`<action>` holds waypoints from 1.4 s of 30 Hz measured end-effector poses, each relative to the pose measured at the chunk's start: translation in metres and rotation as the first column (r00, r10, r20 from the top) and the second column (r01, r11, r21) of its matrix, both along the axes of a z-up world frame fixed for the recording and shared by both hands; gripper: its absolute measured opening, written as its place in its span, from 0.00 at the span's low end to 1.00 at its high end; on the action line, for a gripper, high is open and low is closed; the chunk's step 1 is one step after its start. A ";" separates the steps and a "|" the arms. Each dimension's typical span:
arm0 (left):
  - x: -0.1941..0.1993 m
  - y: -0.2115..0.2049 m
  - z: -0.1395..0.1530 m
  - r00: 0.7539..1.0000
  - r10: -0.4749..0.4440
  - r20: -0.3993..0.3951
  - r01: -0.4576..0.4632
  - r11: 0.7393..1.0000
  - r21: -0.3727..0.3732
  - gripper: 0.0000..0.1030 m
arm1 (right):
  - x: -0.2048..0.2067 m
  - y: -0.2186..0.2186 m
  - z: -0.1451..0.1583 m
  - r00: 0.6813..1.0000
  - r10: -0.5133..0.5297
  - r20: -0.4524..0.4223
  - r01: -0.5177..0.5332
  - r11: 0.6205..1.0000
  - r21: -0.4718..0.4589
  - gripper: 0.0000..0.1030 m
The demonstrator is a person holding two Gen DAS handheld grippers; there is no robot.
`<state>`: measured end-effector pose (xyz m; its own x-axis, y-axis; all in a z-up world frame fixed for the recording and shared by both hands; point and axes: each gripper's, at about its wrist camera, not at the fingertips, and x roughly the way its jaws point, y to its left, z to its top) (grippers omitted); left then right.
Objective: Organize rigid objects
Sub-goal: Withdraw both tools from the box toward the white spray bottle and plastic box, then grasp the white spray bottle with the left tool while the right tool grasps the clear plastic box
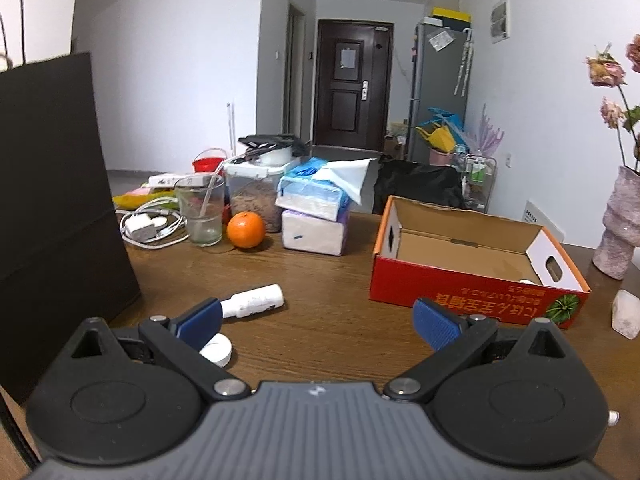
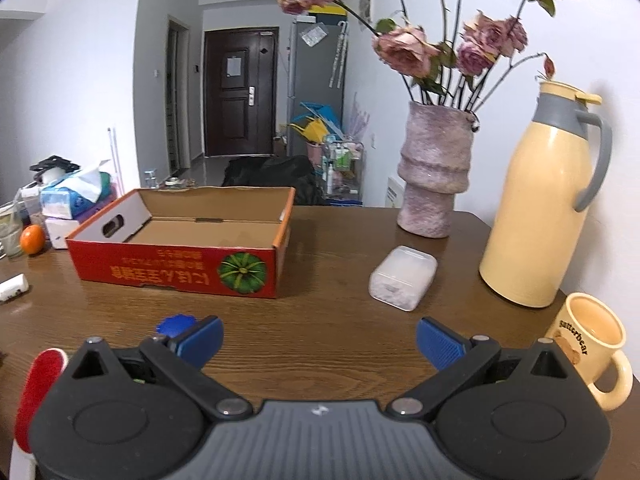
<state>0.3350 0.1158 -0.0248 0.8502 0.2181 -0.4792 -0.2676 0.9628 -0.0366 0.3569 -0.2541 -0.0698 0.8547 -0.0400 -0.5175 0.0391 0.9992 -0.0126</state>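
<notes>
On the wooden surface (image 1: 328, 312), both tools, left tool (image 1: 316, 322) and right tool (image 2: 320, 338), hang released; white tube (image 1: 256, 300) and clear plastic case (image 2: 402, 274) lie outside the open cardboard box (image 2: 180, 264), likely awaiting a first grasp.

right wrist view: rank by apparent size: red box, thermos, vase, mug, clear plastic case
1. red box
2. thermos
3. vase, without the flowers
4. mug and clear plastic case: look alike; the mug sits nearer the camera, so unranked.
</notes>
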 end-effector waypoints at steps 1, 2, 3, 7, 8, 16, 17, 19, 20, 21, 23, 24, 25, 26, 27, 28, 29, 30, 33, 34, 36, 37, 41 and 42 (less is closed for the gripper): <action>0.001 0.002 -0.001 1.000 0.005 -0.004 -0.006 1.000 -0.008 1.00 | 0.001 -0.002 -0.001 1.000 -0.007 -0.003 0.007 1.000 0.000 1.00; 0.003 0.005 -0.002 1.000 0.013 -0.008 -0.013 1.000 -0.013 1.00 | 0.003 -0.005 -0.002 1.000 -0.012 -0.007 0.012 1.000 0.000 1.00; 0.004 0.007 -0.002 1.000 0.020 -0.012 -0.020 1.000 -0.015 1.00 | 0.006 -0.007 -0.003 1.000 -0.016 -0.012 0.016 1.000 -0.001 1.00; 0.015 0.017 -0.006 0.998 0.055 -0.033 -0.056 0.998 -0.029 1.00 | 0.017 -0.016 -0.006 0.999 -0.038 -0.032 0.038 0.999 -0.005 1.00; 0.018 0.020 -0.007 0.997 0.065 -0.040 -0.067 0.997 -0.040 1.00 | 0.020 -0.019 -0.007 0.998 -0.047 -0.035 0.047 0.999 0.000 1.00; 0.047 0.049 -0.018 0.984 0.153 -0.093 -0.163 0.981 -0.104 1.00 | 0.048 -0.036 -0.010 0.994 -0.082 -0.071 0.082 0.997 0.005 1.00; 0.052 0.052 -0.020 0.981 0.163 -0.101 -0.174 0.979 -0.111 1.00 | 0.050 -0.038 -0.011 0.994 -0.085 -0.075 0.086 0.996 0.007 1.00; 0.059 0.057 -0.023 0.977 0.179 -0.114 -0.193 0.973 -0.126 1.00 | 0.056 -0.041 -0.011 0.993 -0.090 -0.081 0.091 0.996 0.013 1.00; 0.063 0.060 -0.025 0.975 0.187 -0.121 -0.202 0.970 -0.132 1.00 | 0.059 -0.042 -0.012 0.992 -0.092 -0.084 0.094 0.995 0.018 1.00; 0.067 0.062 -0.027 0.972 0.195 -0.129 -0.212 0.968 -0.135 1.00 | 0.063 -0.044 -0.012 0.991 -0.094 -0.090 0.097 0.995 0.022 1.00; 0.076 0.066 -0.031 0.966 0.214 -0.145 -0.235 0.962 -0.141 1.00 | 0.071 -0.047 -0.014 0.989 -0.105 -0.101 0.108 0.994 0.023 1.00; 0.081 0.067 -0.033 0.963 0.222 -0.153 -0.245 0.958 -0.147 1.00 | 0.074 -0.048 -0.014 0.988 -0.110 -0.104 0.113 0.993 0.023 1.00; 0.084 0.069 -0.035 0.961 0.227 -0.158 -0.252 0.956 -0.154 1.00 | 0.077 -0.050 -0.014 0.988 -0.113 -0.109 0.116 0.993 0.022 1.00; 0.087 0.071 -0.037 0.958 0.234 -0.163 -0.260 0.952 -0.162 1.00 | 0.081 -0.051 -0.015 0.987 -0.117 -0.114 0.120 0.993 0.019 1.00; 0.091 0.073 -0.039 0.956 0.242 -0.168 -0.269 0.948 -0.168 1.00 | 0.085 -0.052 -0.016 0.986 -0.119 -0.118 0.122 0.992 0.017 1.00; 0.094 0.074 -0.040 0.953 0.248 -0.171 -0.277 0.946 -0.171 1.00 | 0.089 -0.054 -0.016 0.985 -0.123 -0.124 0.126 0.992 0.015 1.00; 0.098 0.075 -0.042 0.951 0.256 -0.174 -0.286 0.943 -0.172 1.00 | 0.093 -0.055 -0.016 0.983 -0.127 -0.130 0.130 0.991 0.014 1.00; 0.101 0.076 -0.044 0.948 0.263 -0.177 -0.293 0.941 -0.171 1.00 | 0.097 -0.056 -0.017 0.982 -0.131 -0.138 0.134 0.991 0.014 1.00; 0.111 0.078 -0.048 0.936 0.291 -0.197 -0.324 0.932 -0.161 1.00 | 0.113 -0.061 -0.020 0.975 -0.145 -0.168 0.150 0.988 0.023 1.00; 0.115 0.079 -0.050 0.931 0.301 -0.205 -0.335 0.929 -0.158 1.00 | 0.118 -0.062 -0.021 0.972 -0.151 -0.177 0.158 0.987 0.025 1.00; 0.121 0.082 -0.052 0.924 0.317 -0.212 -0.352 0.923 -0.156 1.00 | 0.129 -0.065 -0.023 0.967 -0.163 -0.195 0.172 0.985 0.029 1.00; 0.123 0.084 -0.053 0.921 0.326 -0.213 -0.361 0.920 -0.153 1.00 | 0.135 -0.066 -0.024 0.964 -0.170 -0.202 0.179 0.983 0.029 1.00; 0.134 0.090 -0.057 0.909 0.348 -0.230 -0.385 0.912 -0.141 1.00 | 0.156 -0.069 -0.030 0.955 -0.193 -0.226 0.203 0.979 0.022 1.00; 0.137 0.091 -0.060 0.907 0.350 -0.236 -0.389 0.910 -0.144 1.00 | 0.161 -0.070 -0.032 0.952 -0.198 -0.233 0.208 0.978 0.020 1.00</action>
